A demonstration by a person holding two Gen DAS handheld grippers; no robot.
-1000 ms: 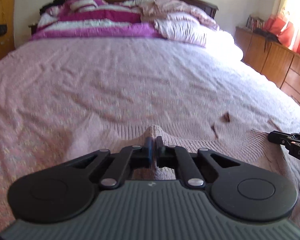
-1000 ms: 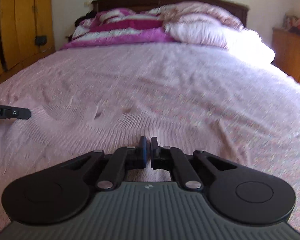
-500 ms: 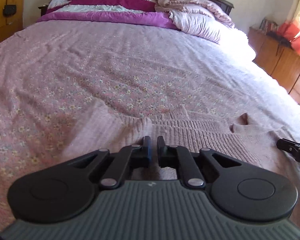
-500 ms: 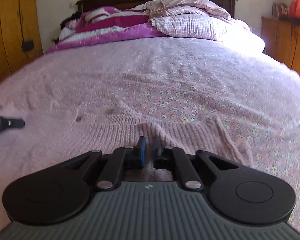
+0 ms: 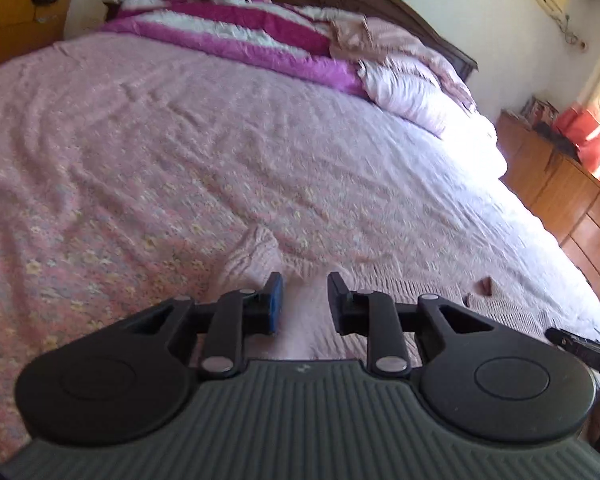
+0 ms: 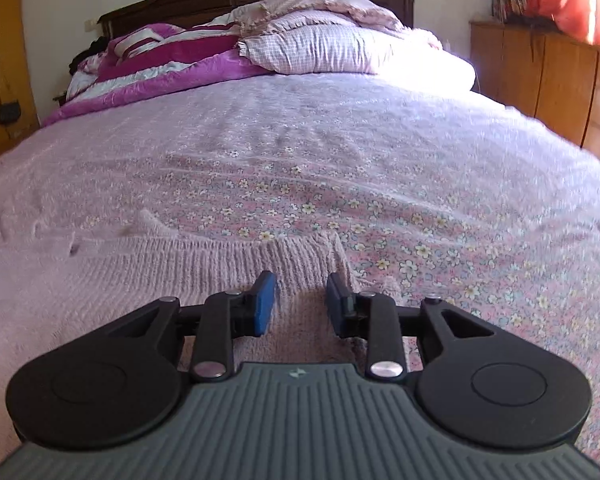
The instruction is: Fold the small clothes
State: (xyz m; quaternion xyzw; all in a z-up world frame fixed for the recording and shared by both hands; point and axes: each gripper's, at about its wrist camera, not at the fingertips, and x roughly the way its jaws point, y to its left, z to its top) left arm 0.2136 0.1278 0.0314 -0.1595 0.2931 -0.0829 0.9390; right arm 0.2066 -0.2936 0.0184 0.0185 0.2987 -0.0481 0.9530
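Observation:
A pale pink knitted garment [image 6: 148,264] lies flat on the floral pink bedspread [image 6: 380,208], its ribbed edge facing the headboard. My right gripper [image 6: 300,296] hovers low over its right end, jaws opening, the knit lying under the gap and no pad pressing it. In the left wrist view the same pink knit [image 5: 380,280] spreads to the right, one corner bunched up just ahead. My left gripper [image 5: 305,296] is over that left end, jaws opening, the fabric loose below them. The tip of the right gripper's finger [image 5: 580,346] shows at the right edge.
Folded magenta-and-white quilts [image 6: 160,60] and pale pillows [image 6: 332,48] are piled against the dark headboard. A wooden dresser [image 5: 572,196] runs along the bed's right side, with red curtains above it. Yellow wardrobe doors [image 6: 0,60] stand to the left.
Both grippers were shut on the knit's edge a second ago; their jaws have parted and let it drop onto the bedspread. Both hands have sunk a little and rolled.

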